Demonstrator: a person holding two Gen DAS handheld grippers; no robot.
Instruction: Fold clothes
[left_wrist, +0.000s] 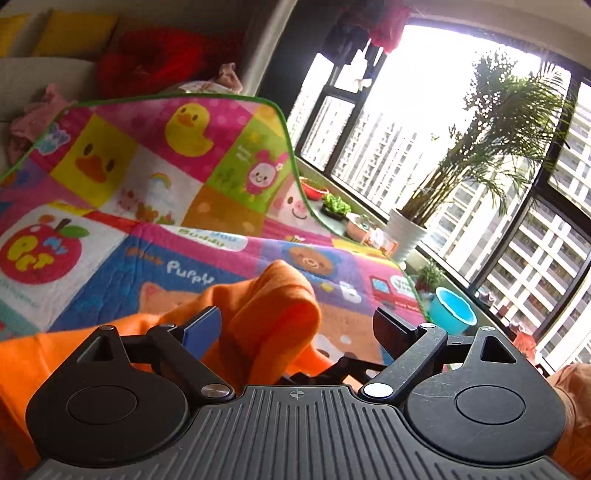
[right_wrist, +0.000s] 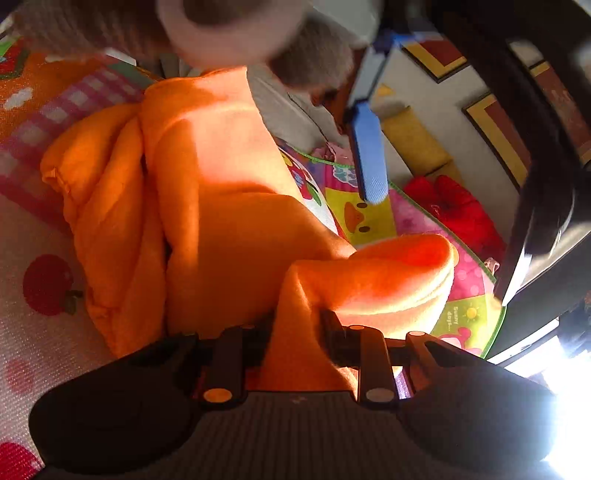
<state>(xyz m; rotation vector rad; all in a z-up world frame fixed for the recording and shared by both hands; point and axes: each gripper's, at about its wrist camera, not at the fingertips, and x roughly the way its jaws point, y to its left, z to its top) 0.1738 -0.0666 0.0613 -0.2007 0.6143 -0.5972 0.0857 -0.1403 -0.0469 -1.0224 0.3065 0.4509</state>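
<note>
An orange garment (left_wrist: 273, 325) lies bunched on a colourful cartoon play mat (left_wrist: 155, 177). My left gripper (left_wrist: 299, 325) is open, its blue pad and black pad wide apart, with a raised fold of the orange cloth standing between them. In the right wrist view my right gripper (right_wrist: 295, 328) is shut on the orange garment (right_wrist: 207, 206), pinching a fold that rises over its fingers. The rest of the garment trails away in folds over the mat (right_wrist: 37, 332). The left gripper's blue finger (right_wrist: 369, 158) shows above the cloth.
A far part of the mat (left_wrist: 258, 110) stands raised against a sofa with yellow cushions (left_wrist: 74, 33) and a red item (left_wrist: 155, 59). A window ledge holds a potted palm (left_wrist: 406, 229), small plants and a blue bowl (left_wrist: 452, 310). Pink clothes (left_wrist: 33, 114) lie at the left.
</note>
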